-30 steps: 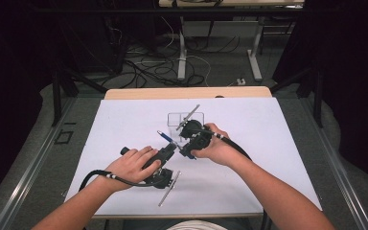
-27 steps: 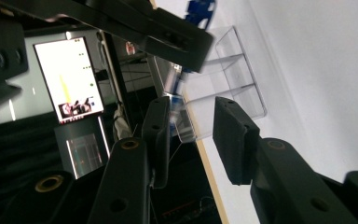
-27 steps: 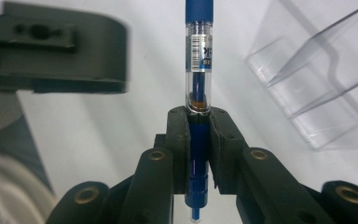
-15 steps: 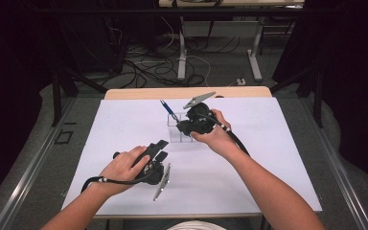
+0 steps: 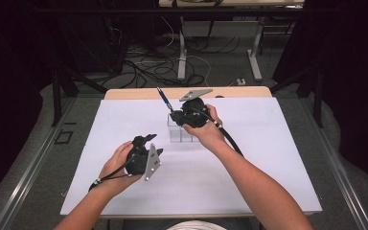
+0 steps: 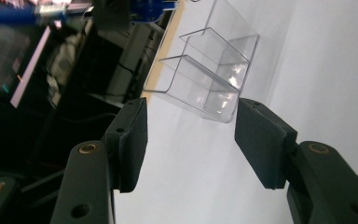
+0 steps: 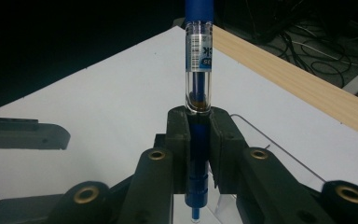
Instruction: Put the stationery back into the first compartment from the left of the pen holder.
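Observation:
A blue pen [image 5: 163,98] with a clear barrel [image 7: 198,70] is clamped in my right gripper [image 5: 176,116], whose jaws are shut on its lower part [image 7: 199,128]. The pen stands nearly upright, tip down, above a clear plastic compartment box [image 5: 180,132] on the white table cover. My left gripper [image 5: 146,140] hovers near the front left of the box, open with nothing between its fingers [image 6: 191,126]. Beyond those jaws stands the clear box [image 6: 205,70], with the pen [image 6: 9,14] blurred at the top left.
The white sheet [image 5: 268,158] covers the table, and a strip of wooden edge [image 5: 239,92] shows at the back. Cables and table legs [image 5: 182,52] lie on the dark floor beyond. A cable trails from each gripper along the forearms.
My right gripper has carried the pen up and away from me, over the clear box. The left gripper has drawn back toward the front left and stands open.

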### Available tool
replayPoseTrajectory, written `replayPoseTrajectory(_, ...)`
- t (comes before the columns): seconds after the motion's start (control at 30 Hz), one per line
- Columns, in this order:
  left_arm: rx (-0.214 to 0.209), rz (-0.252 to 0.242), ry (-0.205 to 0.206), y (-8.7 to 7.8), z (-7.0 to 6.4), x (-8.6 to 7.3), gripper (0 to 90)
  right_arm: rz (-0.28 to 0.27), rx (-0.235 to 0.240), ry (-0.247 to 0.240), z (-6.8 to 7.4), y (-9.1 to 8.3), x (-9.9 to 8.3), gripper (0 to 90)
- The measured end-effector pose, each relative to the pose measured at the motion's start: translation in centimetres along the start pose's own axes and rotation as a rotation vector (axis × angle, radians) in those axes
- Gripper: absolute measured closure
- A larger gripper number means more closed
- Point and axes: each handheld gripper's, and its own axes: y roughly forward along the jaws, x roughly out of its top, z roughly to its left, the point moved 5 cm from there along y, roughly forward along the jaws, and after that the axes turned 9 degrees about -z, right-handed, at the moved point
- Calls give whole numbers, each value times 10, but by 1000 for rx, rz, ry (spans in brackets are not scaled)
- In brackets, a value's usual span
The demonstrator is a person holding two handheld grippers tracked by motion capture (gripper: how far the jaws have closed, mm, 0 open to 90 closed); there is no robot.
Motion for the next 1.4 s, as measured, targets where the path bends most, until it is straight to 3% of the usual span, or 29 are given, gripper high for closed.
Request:
replayPoseTrajectory(0.1, 0, -6, -164, -3, 7, -5, 414, -20, -3, 16, -2, 4, 0, 796)
replayPoseTrajectory(0.2, -7, -11, -281, -5, 13, -11, 394, -41, -12, 27, -4, 9, 1, 796)
replayPoseTrajectory(0.33, -39, -29, -483, -6, 17, -20, 367, -70, -43, 20, -7, 15, 2, 796)
replayPoseTrajectory(0.5, -82, -29, -686, -2, 20, -33, 320, -82, -75, 3, -10, 24, -2, 796)
replayPoseTrajectory(0.57, -84, -21, -747, -1, 21, -38, 264, -82, -92, -3, -10, 28, -5, 796)
replayPoseTrajectory(0.73, -60, -21, -814, 0, 24, -49, 164, -83, -113, -4, -12, 39, -13, 796)
replayPoseTrajectory(0.83, -55, -18, -846, 0, 23, -54, 157, -86, -132, -19, -14, 44, -17, 796)
replayPoseTrajectory(1.4, -62, -6, -868, 2, 21, -61, 142, -71, -166, -9, -17, 55, -34, 792)
